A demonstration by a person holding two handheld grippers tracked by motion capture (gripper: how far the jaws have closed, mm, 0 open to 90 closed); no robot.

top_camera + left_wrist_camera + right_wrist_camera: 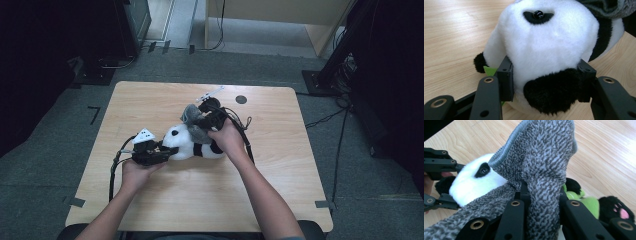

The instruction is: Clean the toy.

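Observation:
A black-and-white panda plush (192, 142) lies on its side in the middle of the wooden table (150, 100). My left gripper (170, 150) comes in from the left, and its pads press into both sides of the panda's head (549, 45), just below the eye. A grey knitted sock (544, 157) stands up over the panda's body (471, 182), its cuff gaping at the top. My right gripper (541, 195) is shut on the sock's lower part, seen from above at the grey sock (192, 116). Green stuffing and a black paw with pink pads (614, 207) sit beside it.
A round black hole (241, 99) and a white strip (212, 93) lie near the table's far edge. Black cables (247, 140) trail from both grippers over the tabletop. Dark stands and more cables (330, 117) sit on the grey carpet around the table.

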